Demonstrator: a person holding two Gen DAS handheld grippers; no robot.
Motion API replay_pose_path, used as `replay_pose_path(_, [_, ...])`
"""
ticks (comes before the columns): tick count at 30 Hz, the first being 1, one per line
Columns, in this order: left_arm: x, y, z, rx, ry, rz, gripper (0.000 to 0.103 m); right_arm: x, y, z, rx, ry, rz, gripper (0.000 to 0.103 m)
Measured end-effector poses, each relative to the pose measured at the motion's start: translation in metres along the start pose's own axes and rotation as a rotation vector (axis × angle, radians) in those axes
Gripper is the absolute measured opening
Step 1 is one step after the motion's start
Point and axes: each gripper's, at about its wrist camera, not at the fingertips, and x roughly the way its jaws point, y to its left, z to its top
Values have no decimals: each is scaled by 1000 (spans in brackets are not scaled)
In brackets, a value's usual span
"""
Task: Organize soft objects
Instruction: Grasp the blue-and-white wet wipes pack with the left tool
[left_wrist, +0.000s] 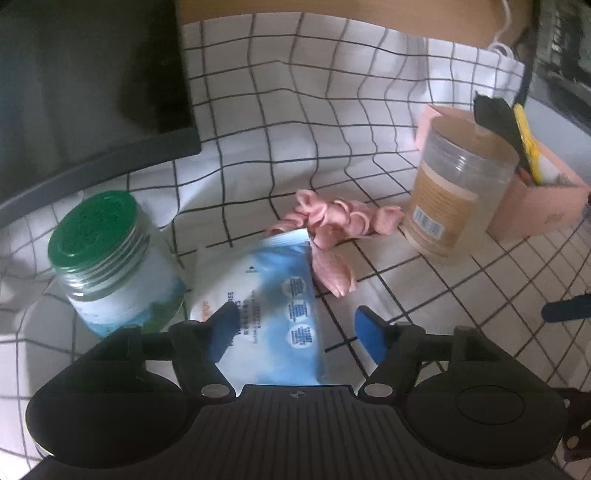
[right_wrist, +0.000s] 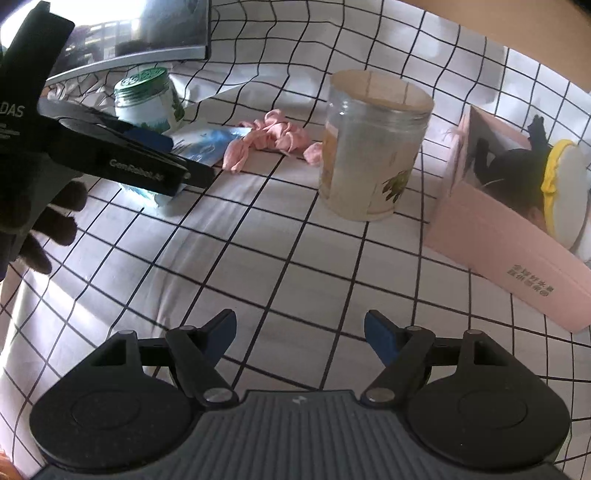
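Note:
A blue and white wet-wipe pack (left_wrist: 269, 306) lies on the checked cloth, between the open fingers of my left gripper (left_wrist: 299, 332). It also shows in the right wrist view (right_wrist: 201, 146), under the left gripper (right_wrist: 147, 147). A pink fabric scrunchie (left_wrist: 332, 229) lies just behind the pack, also seen from the right (right_wrist: 273, 136). A pink box (right_wrist: 491, 236) at the right holds a black soft thing (right_wrist: 513, 166) and a yellow and white one (right_wrist: 565, 184). My right gripper (right_wrist: 299, 339) is open and empty above bare cloth.
A green-lidded glass jar (left_wrist: 110, 266) stands left of the pack. A clear plastic jar with a tan label (left_wrist: 454, 192) stands between the scrunchie and the pink box (left_wrist: 535, 199). A dark monitor (left_wrist: 85, 92) stands at the back left.

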Motion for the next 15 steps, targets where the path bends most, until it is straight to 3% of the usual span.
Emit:
replay_pose_path(3, [2, -2, -3, 12, -15, 106, 73, 1, 1, -1, -6, 7, 5, 78])
replay_pose_path(5, [5, 2, -6, -1, -17, 150, 78, 2, 0, -1, -3, 8, 7, 80])
replay_pose_path(15, [16, 8, 5, -55, -27, 136, 79, 4, 6, 2, -35, 17, 13, 81])
